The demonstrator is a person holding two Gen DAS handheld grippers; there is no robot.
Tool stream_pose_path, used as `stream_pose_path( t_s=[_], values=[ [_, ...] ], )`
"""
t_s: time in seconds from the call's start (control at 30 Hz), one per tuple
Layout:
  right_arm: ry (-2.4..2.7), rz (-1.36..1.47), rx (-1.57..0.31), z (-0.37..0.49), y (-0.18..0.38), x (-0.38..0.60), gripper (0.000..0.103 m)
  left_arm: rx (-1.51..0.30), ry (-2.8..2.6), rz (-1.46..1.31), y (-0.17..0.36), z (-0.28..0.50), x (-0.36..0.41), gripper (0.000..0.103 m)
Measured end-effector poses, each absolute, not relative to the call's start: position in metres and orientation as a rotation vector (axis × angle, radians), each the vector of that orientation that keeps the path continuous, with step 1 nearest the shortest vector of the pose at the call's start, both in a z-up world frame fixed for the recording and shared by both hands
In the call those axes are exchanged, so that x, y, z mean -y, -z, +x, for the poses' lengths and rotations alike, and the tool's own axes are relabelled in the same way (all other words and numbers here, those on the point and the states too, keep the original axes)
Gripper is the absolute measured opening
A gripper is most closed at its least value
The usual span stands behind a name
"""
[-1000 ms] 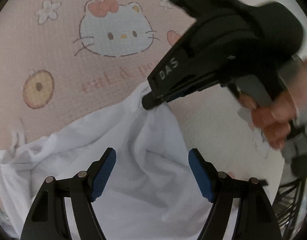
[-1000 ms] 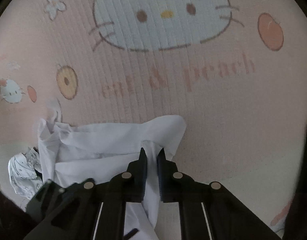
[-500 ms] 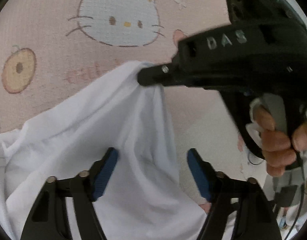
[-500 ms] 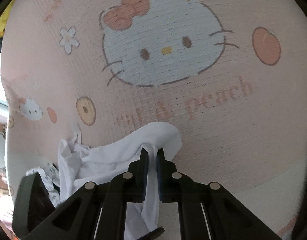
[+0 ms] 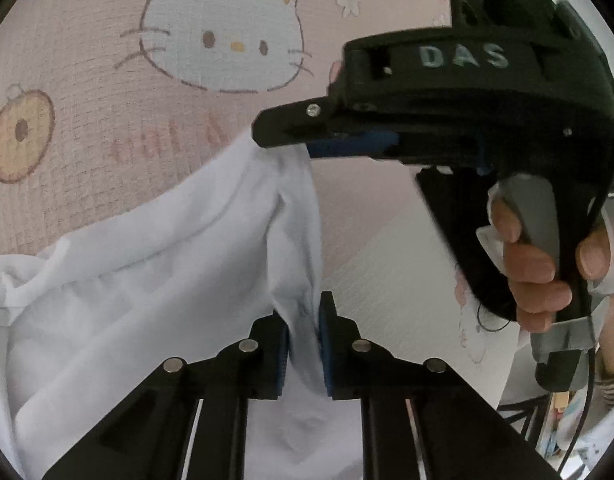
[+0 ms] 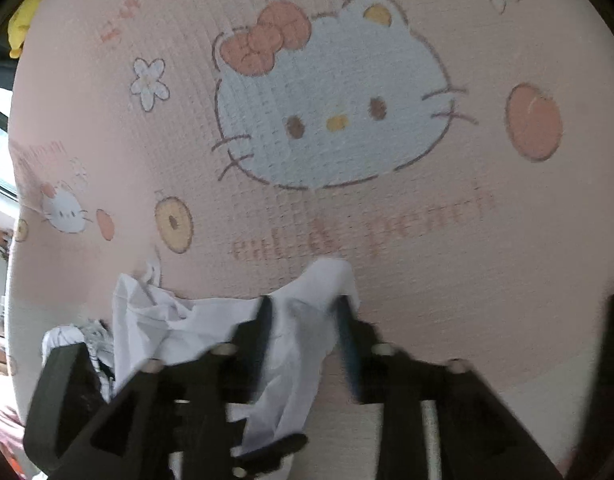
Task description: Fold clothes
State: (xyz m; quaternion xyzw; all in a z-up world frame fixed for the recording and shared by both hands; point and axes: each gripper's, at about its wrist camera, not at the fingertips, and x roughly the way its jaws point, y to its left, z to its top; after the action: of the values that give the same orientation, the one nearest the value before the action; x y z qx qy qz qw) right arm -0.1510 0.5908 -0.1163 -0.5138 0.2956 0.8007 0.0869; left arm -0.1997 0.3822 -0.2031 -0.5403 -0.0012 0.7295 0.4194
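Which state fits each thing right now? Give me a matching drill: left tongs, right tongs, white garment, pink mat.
Things:
1. left tongs
2. right tongs
3. white garment
4. pink mat

States:
A. printed with a cartoon cat
B. jaws apart and opening, cloth loose between them
C. bunched, a corner lifted
D. pads closing on a fold of cloth

Pairs: 1-D, 2-B, 3-C, 4-A

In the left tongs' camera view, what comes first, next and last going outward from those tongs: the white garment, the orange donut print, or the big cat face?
1. White garment: pinched between the closing left tongs, at bottom centre.
2. Orange donut print: on the pink mat beyond the cloth, far left.
3. Big cat face: farthest, at top centre.
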Motion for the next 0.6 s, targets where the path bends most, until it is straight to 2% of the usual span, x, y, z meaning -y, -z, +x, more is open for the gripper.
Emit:
stream_pose_path(
  t_s=[0.17, 0.23, 0.3, 0.47, 0.5, 0.53, 0.57, 0.6],
  values=[
    [-2.350, -1.619, -0.888, -0.136, 0.105, -0.582, 0.039, 0.026, -1.820, -1.331, 0.189, -0.200, -0.391, 0.011],
    [-2.287, -1.690, -0.920, -0.130, 0.116, -0.578, 0.040, 0.013, -1.803, -1.347, 0.191, -0.199, -0.398, 0.011],
    [-2.244, -1.722, -1.005, -0.126, 0.131, -0.579, 0.040, 0.056, -1.775, -1.376, 0.202, -0.201, -0.398, 0.011],
    [-2.195, -1.717, -1.077, -0.124, 0.155, -0.573, 0.040, 0.145, -1.726, -1.398, 0.215, -0.197, -0.380, 0.011],
    [-2.196, -1.701, -1.085, -0.125, 0.157, -0.575, 0.036, 0.132, -1.729, -1.390, 0.214, -0.195, -0.382, 0.011],
    [-2.204, -1.682, -1.082, -0.125, 0.157, -0.578, 0.026, 0.120, -1.724, -1.388, 0.212, -0.195, -0.383, 0.011],
    [-2.215, -1.665, -1.072, -0.126, 0.157, -0.580, 0.007, 0.116, -1.724, -1.386, 0.210, -0.195, -0.385, 0.011],
    [-2.232, -1.651, -1.060, -0.127, 0.157, -0.580, 0.007, 0.120, -1.729, -1.378, 0.207, -0.192, -0.387, 0.011]
  ],
)
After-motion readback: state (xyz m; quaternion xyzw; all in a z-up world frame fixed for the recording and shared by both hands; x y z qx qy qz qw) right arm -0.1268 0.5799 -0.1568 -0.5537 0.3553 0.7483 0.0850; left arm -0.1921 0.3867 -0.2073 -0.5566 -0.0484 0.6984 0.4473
